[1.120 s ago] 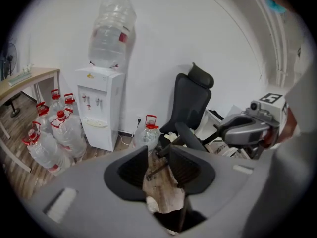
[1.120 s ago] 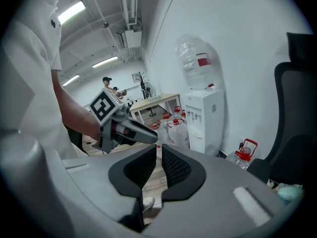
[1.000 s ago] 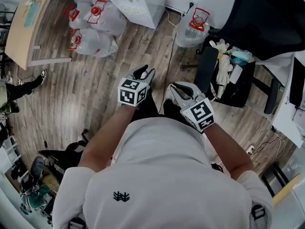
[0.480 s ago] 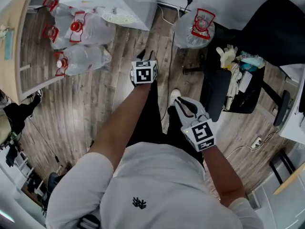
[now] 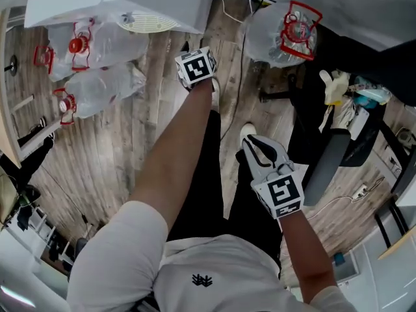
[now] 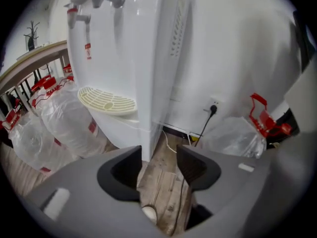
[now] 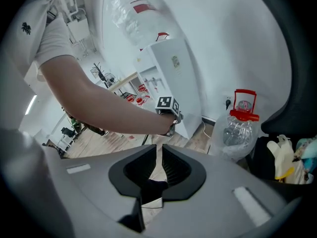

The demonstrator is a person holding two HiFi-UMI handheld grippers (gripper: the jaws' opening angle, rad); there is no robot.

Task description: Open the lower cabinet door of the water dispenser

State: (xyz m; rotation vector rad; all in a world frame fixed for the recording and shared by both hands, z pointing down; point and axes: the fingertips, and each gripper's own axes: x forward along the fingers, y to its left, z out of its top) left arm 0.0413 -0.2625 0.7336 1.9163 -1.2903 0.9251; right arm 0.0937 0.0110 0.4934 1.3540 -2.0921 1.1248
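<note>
The white water dispenser [image 5: 123, 2] stands at the top left of the head view, its cream drip tray [image 5: 146, 23] sticking out. In the left gripper view its lower cabinet front [image 6: 119, 128] lies under the drip tray [image 6: 106, 99]. My left gripper [image 6: 158, 155] is low by the cabinet's right front corner. Its jaws have just been opening and stand apart, with only floor between them. From above, its marker cube [image 5: 196, 67] hides most of the jaws. My right gripper [image 5: 252, 145] hangs back over the floor, shut and empty [image 7: 159, 155].
Several clear water bottles with red handles [image 5: 91, 77] lie left of the dispenser, and another one [image 5: 286, 31] stands to its right. A black power cable [image 5: 237, 77] runs across the wooden floor. A black office chair [image 5: 331, 155] carrying gloves [image 5: 335, 86] stands at the right.
My left arm has stretched forward and down to the foot of the dispenser. The right gripper has dropped lower and stayed behind. The dispenser fills more of the head view.
</note>
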